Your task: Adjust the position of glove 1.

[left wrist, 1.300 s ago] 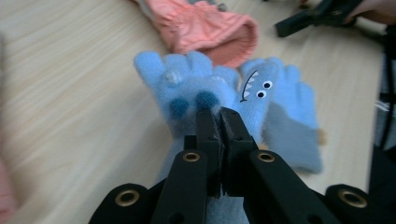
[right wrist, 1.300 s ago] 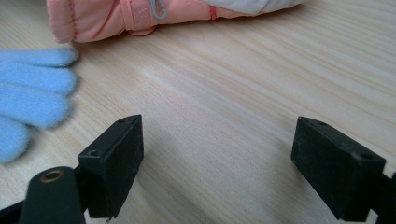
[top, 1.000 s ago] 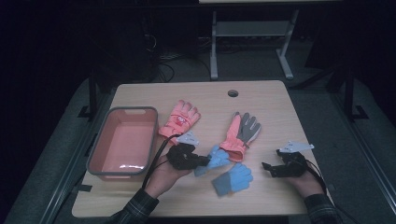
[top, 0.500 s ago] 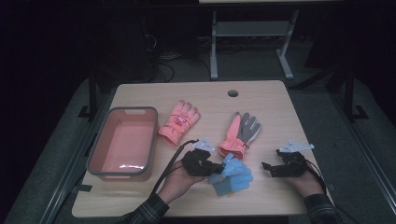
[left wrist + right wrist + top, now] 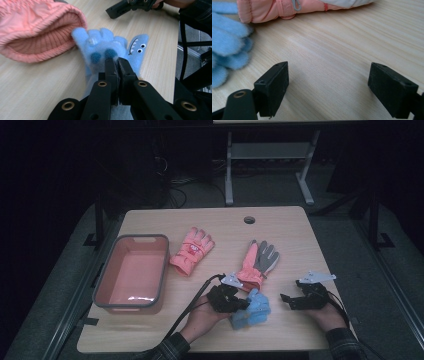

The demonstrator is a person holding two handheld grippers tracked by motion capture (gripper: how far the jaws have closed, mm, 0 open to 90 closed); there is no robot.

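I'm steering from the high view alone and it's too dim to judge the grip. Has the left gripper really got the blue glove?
Observer: Yes. In the left gripper view, the left gripper has its jaws shut on the fabric of the blue glove.
Operator: Which way up is the glove lying?
Observer: I can't tell palm from back, but its thumb carries a shark face with white teeth and two eyes, facing up.
Operator: Is the right gripper carrying anything?
Observer: No. The right gripper has its jaws wide apart, with bare table between them.
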